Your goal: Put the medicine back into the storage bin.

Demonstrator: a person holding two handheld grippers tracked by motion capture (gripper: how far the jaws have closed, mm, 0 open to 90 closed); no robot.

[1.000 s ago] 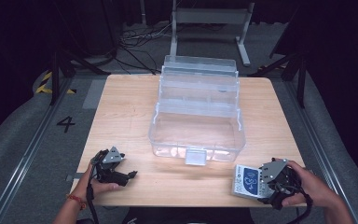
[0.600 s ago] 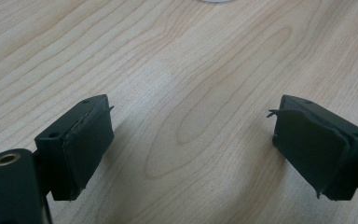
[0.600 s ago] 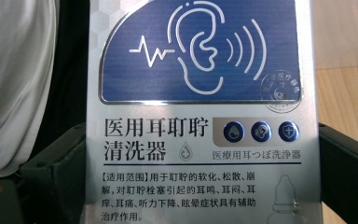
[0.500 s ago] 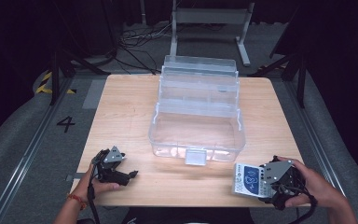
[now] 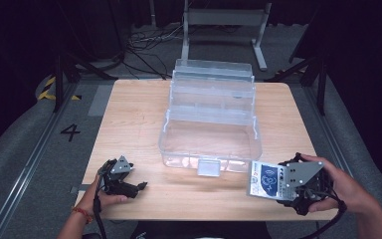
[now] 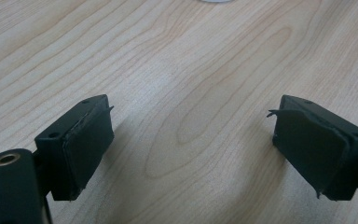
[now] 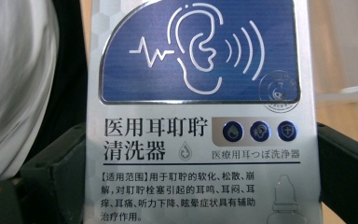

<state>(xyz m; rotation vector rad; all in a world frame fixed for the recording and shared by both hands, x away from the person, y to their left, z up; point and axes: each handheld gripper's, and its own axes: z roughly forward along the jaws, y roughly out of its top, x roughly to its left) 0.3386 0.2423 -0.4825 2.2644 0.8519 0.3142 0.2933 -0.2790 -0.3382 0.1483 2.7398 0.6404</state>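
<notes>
Right gripper [image 5: 278, 185] is clamping a silver ear-cleaner box [image 5: 266, 180] with a blue ear logo, jaws pressing on both its sides, holding it just over the table's [image 5: 129, 124] near right corner. Left gripper [image 5: 140, 186] is sitting at the near left with jaws spread wide, nothing between them but bare wood. Farther back, a clear plastic storage box [image 5: 210, 130] is standing open mid-table.

Clear plastic tiered organiser box [image 5: 210, 124] set mid-table, on the light wooden table [image 5: 129, 119]. Left black two-jaw gripper [image 5: 140, 186] rested on table near front-left edge. Silver-and-blue printed carton [image 5: 266, 180] held at front-right, just right of box front, in right black two-jaw gripper [image 5: 298, 186].
</notes>
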